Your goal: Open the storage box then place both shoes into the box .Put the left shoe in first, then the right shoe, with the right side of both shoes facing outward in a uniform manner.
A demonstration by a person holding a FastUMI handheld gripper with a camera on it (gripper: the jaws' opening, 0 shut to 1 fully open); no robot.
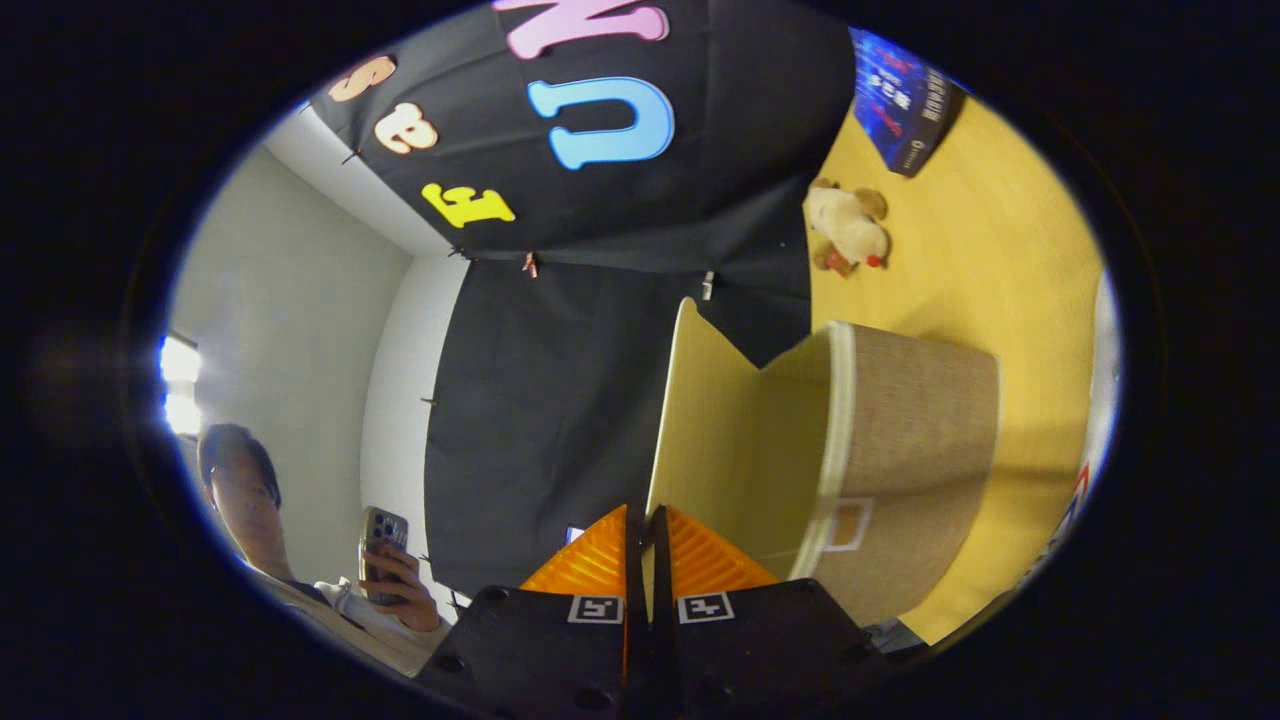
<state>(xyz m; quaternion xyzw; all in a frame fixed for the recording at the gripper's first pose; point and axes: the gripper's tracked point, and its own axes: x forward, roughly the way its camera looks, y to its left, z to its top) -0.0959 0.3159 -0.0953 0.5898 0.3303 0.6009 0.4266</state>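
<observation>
The storage box [920, 440] is a beige fabric box with a pale rim and a small label window, standing on the yellow table [1000, 250]. Its cream lid [705, 420] is swung up from the box, so the pale inside shows. My gripper [645, 520] is shut on the lid's free edge, which runs as a thin panel straight in between the two fingers. The view is rolled on its side, so the table stands to the right of the fingers.
A small plush toy [848, 228] lies on the table beyond the box, and a dark blue book [905, 100] lies farther off. A person holding a phone [385, 550] stands left of the fingers, by the booth's black cloth.
</observation>
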